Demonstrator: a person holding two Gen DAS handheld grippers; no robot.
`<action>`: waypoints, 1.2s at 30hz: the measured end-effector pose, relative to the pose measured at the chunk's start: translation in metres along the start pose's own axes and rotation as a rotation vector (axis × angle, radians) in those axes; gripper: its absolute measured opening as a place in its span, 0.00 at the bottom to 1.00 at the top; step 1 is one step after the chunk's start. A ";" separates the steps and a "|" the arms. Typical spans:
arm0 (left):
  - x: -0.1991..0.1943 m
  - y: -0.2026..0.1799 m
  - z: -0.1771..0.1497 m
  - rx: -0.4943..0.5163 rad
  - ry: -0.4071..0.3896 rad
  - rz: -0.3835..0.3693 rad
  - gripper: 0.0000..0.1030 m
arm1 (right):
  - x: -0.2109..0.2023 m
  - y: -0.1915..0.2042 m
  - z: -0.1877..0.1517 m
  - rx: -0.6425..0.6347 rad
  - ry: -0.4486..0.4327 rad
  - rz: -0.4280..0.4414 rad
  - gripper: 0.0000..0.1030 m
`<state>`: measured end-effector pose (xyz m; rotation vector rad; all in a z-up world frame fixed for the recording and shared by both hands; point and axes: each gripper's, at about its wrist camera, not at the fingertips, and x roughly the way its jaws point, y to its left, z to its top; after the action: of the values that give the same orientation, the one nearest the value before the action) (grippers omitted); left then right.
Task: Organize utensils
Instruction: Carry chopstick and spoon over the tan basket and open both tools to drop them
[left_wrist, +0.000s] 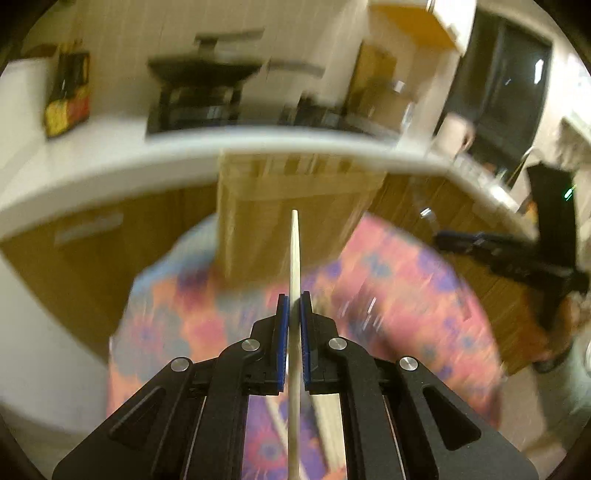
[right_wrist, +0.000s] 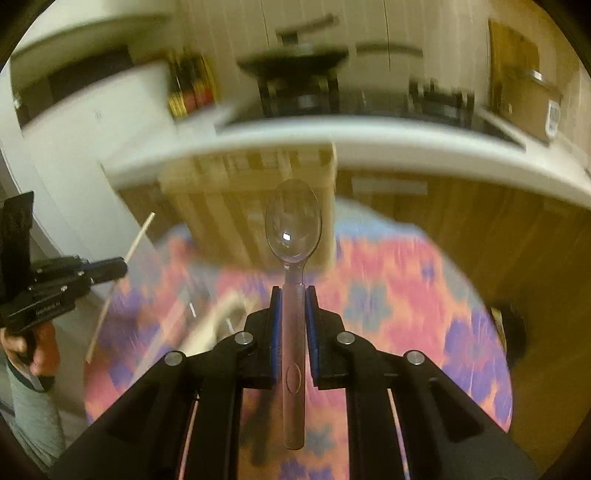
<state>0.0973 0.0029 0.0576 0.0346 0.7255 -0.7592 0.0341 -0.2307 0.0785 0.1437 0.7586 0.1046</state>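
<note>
My left gripper (left_wrist: 294, 295) is shut on a pale wooden chopstick (left_wrist: 294, 254) that points forward toward a wooden utensil holder (left_wrist: 295, 206) at the far edge of the table. My right gripper (right_wrist: 293, 290) is shut on a clear plastic spoon (right_wrist: 293, 225), bowl forward and held above the table, in front of the same wooden holder (right_wrist: 236, 206). The left gripper with its chopstick (right_wrist: 138, 236) shows at the left of the right wrist view. The right gripper (left_wrist: 454, 238) shows at the right of the left wrist view.
A flowered pink and purple tablecloth (left_wrist: 406, 295) covers the round table. More pale utensils (right_wrist: 218, 317) lie on the cloth, blurred. Behind is a white kitchen counter (left_wrist: 110, 158) with a stove (left_wrist: 199, 103) and wooden cabinets below.
</note>
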 end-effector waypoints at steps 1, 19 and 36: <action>-0.007 -0.003 0.017 0.010 -0.057 -0.005 0.04 | -0.003 0.002 0.011 0.000 -0.039 0.008 0.10; 0.041 0.015 0.129 -0.052 -0.510 0.131 0.04 | 0.048 -0.007 0.128 0.059 -0.369 -0.079 0.10; 0.037 0.026 0.084 -0.063 -0.514 0.133 0.17 | 0.049 -0.029 0.074 0.132 -0.373 -0.042 0.47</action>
<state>0.1820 -0.0248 0.0931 -0.1639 0.2535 -0.5824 0.1218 -0.2587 0.0939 0.2645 0.3956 -0.0136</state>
